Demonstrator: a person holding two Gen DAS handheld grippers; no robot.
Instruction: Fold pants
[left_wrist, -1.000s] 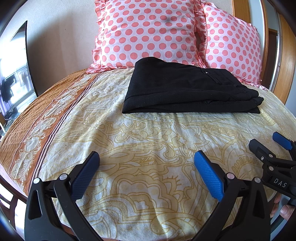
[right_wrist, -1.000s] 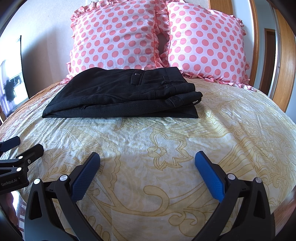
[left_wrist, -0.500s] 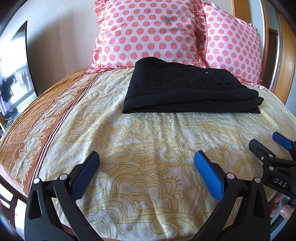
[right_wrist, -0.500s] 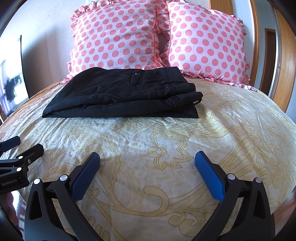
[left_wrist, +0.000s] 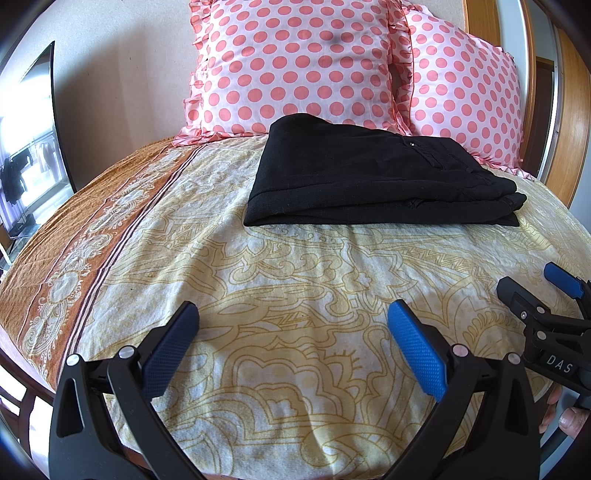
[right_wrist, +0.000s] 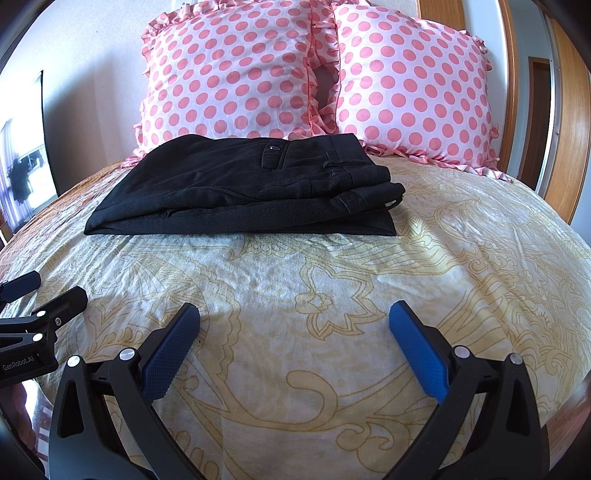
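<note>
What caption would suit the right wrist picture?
Folded black pants lie on the patterned bedspread before two polka-dot pillows, right gripper open and empty.

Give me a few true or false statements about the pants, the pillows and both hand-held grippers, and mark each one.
1. The black pants lie folded on the bedspread. True.
2. The left hand-held gripper is clamped on the pants. False: it is open, apart from them.
3. Two polka-dot pillows stand behind the pants. True.
4. The right hand-held gripper is shut. False: its jaws are spread wide.
5. The pants are blue. False: black.
</note>
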